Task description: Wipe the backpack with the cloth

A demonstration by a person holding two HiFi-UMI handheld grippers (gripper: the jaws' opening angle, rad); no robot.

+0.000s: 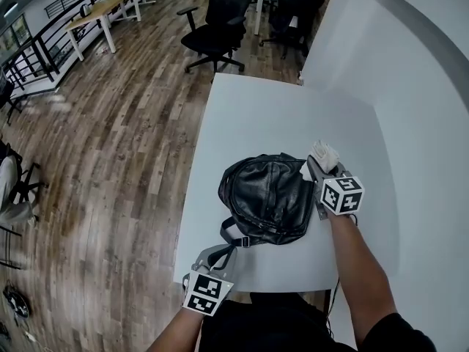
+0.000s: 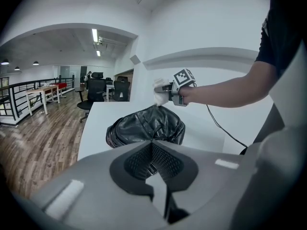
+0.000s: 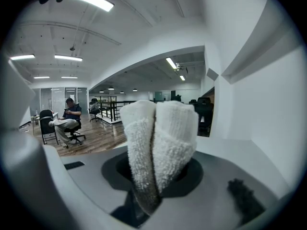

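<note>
A black leather backpack (image 1: 267, 196) lies on the white table (image 1: 271, 112), near its front edge. My right gripper (image 1: 320, 167) is shut on a folded white cloth (image 1: 323, 154) at the bag's far right edge. In the left gripper view the cloth (image 2: 159, 96) touches the top of the backpack (image 2: 144, 126). The right gripper view is filled by the cloth (image 3: 160, 133) standing up between the jaws of the right gripper (image 3: 156, 169). My left gripper (image 1: 218, 252) is at the table's front left, shut on the bag's grey strap (image 1: 233, 235). Its jaws meet in the left gripper view (image 2: 152, 150).
A white wall (image 1: 418, 108) runs along the table's right side. Wooden floor (image 1: 124, 123) lies to the left, with black office chairs (image 1: 216, 24) beyond the far edge. A cable (image 2: 223, 128) hangs from the right gripper. A person (image 3: 69, 116) sits on a chair far off.
</note>
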